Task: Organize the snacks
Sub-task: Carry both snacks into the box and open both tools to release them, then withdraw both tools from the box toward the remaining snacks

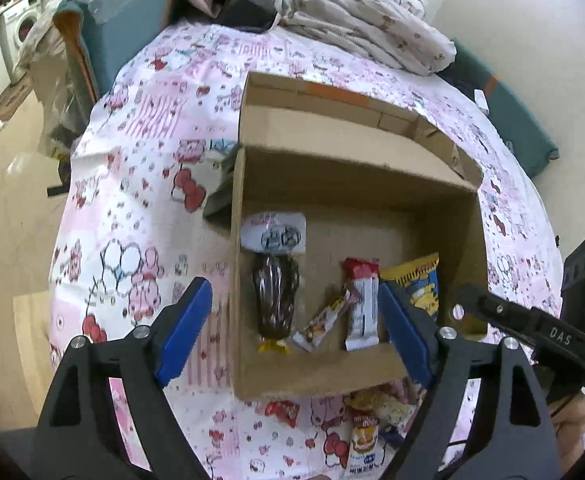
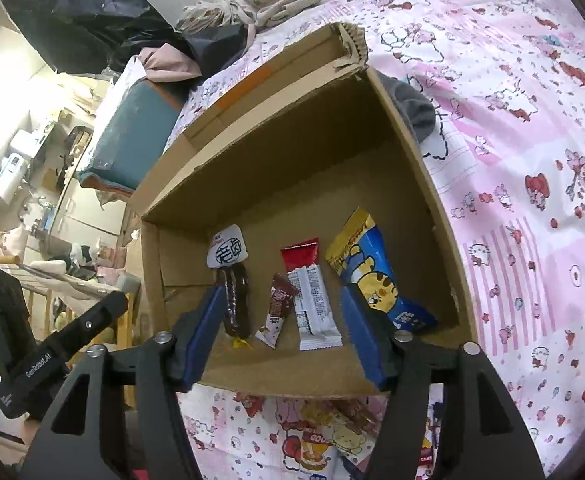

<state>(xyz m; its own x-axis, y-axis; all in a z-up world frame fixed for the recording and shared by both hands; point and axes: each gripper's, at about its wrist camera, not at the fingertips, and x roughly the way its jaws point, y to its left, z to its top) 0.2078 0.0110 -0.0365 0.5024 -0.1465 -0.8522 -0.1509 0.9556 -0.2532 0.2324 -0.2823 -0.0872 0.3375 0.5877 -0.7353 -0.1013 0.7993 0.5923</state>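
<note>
Blue-padded jaws of the left gripper (image 1: 294,328) are seen spread wide apart with nothing between them, held over the near end of the cardboard box (image 1: 316,376). Same story for the right gripper (image 2: 282,338): jaws apart, nothing gripped, hovering over the box's near wall.

Four snacks are lined up in a row along the near side of the box floor. At the 9 o'clock end, a dark chocolate-coated snack (image 1: 275,300) in clear wrap with a white label is laid lengthwise. Just beside it, a small brown-and-white candy bar (image 1: 324,322) is tilted, and it looks to be touching the red-and-white wrapper bar (image 1: 362,304) next to it. At the 3 o'clock end, a yellow-and-blue cartoon packet (image 2: 372,276) is leaned toward the box's side wall. The far half of the box is bare cardboard, with a flap folded open at 12 o'clock.

The box is set on a bed covered with a pink cartoon-print sheet (image 1: 144,168). At 6 o'clock, outside the box, a few more loose snack packets (image 1: 366,440) are scattered on the sheet, partly hidden by the gripper frames. A rumpled pale blanket (image 1: 368,28) is piled at 12 o'clock beyond the box.
</note>
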